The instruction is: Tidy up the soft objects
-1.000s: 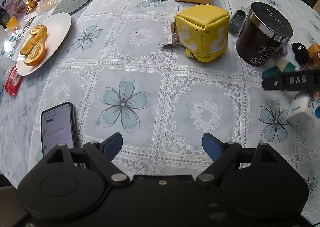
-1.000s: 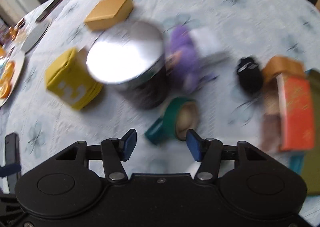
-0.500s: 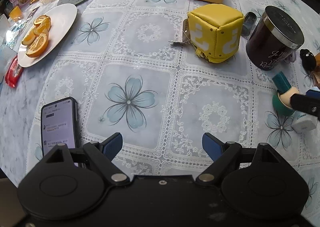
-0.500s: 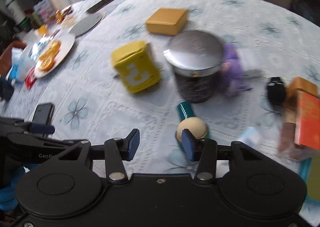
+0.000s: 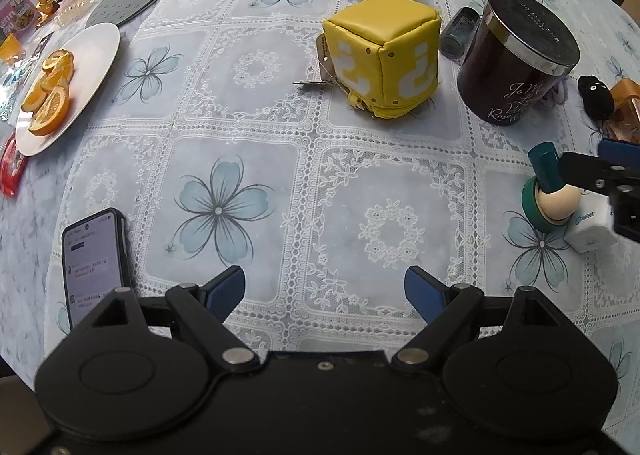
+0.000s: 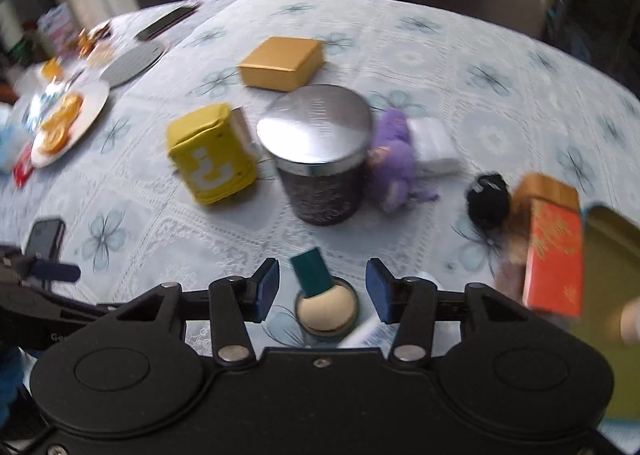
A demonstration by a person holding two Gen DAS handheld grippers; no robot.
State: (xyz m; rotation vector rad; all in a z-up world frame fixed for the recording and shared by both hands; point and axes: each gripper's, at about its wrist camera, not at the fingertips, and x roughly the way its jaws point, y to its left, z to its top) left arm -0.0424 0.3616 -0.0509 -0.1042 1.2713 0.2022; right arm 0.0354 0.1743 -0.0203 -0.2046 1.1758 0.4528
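Yellow plush question-block cube on tabletop, left of dark candle jar. Left claw wide open, empty. Right claw just been closing, half-open over teal-handled beige-ball thing, not gripping.

The left gripper hangs open over the lace-covered surface, nothing between its jaws. A phone lies near left, a plate of orange slices far left. Farther off, a yellow cube sits beside a dark jar; the right gripper enters at right.
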